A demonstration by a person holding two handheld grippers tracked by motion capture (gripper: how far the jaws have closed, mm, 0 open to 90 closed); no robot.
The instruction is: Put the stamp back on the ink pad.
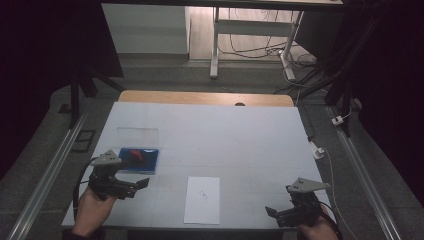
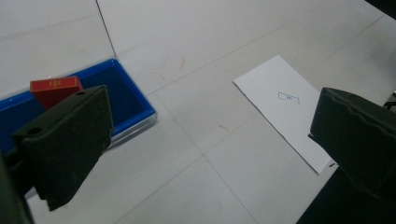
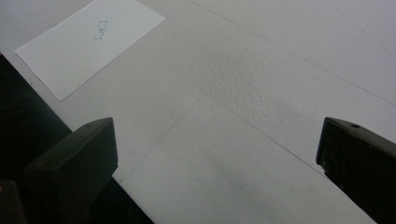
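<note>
A person's two hands worked at a white table (image 1: 240, 135), each carrying a two-jaw gripper; the left gripper (image 1: 142, 183) hovered at about eight o'clock on the tabletop, its jaws spread wide and holding nothing; the right gripper (image 1: 270, 211) sat low at about five o'clock near the table's front edge, its jaws likewise parted and empty.

Just beyond the left gripper, at its twelve o'clock in the high view, lay an open blue box (image 1: 150, 162) with a clear lid (image 1: 138, 134) standing behind it; inside the box rested a small red item (image 1: 136, 154), seen in the left gripper view as a red box (image 2: 55, 88) with gold print, tilted against the blue box's inner wall (image 2: 128, 93) and partly hidden behind the gripper's left-hand jaw; the gripper was near the blue box but not touching it.

A white sheet of paper (image 1: 202, 199) lay flat at six o'clock between the two grippers, apart from both; it bore a small outlined mark (image 2: 288, 97) near its middle, too small to read; the same sheet (image 3: 88, 44) appeared at eleven o'clock in the right gripper view, well clear of that gripper's jaws.
</note>
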